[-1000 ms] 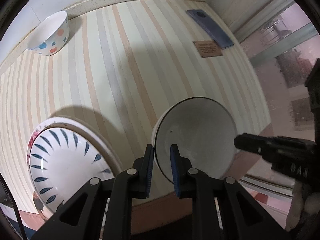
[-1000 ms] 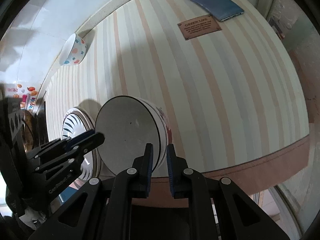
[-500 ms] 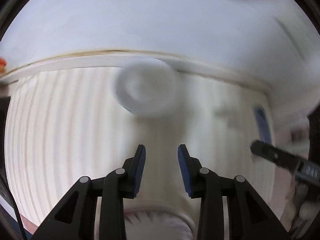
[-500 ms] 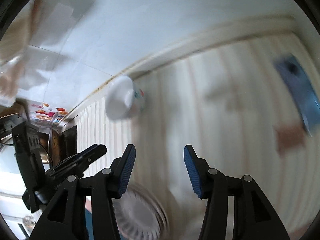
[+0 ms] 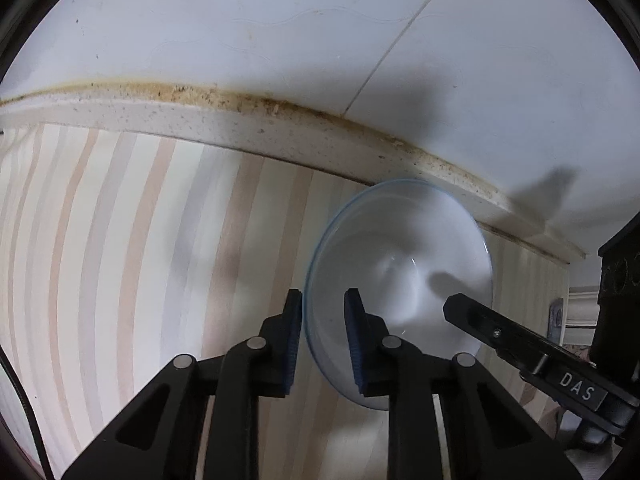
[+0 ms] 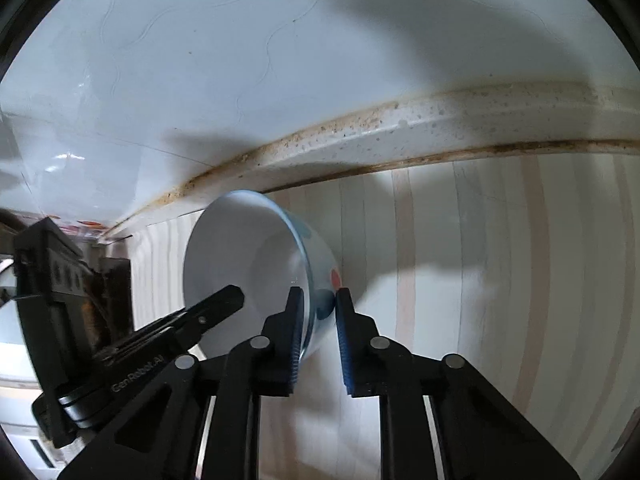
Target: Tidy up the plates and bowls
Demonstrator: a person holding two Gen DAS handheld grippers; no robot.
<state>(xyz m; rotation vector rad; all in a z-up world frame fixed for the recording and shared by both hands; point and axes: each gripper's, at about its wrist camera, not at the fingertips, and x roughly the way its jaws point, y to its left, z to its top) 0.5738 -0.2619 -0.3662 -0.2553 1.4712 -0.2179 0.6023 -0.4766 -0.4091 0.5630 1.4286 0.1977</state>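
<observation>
The left claw and right claw each straddle the rim of the spotted bowl, fingers parted, not yet pinching. The bowl sits at the table's back edge by the wall; this looks like the pickup step, which calls for closing on the rim, then lifting.

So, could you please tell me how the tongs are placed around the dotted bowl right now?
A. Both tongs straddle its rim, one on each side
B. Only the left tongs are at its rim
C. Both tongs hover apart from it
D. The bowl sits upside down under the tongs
A: the left tongs and the right tongs each have one finger inside and one outside the rim of the dotted bowl, on opposite sides.
</observation>
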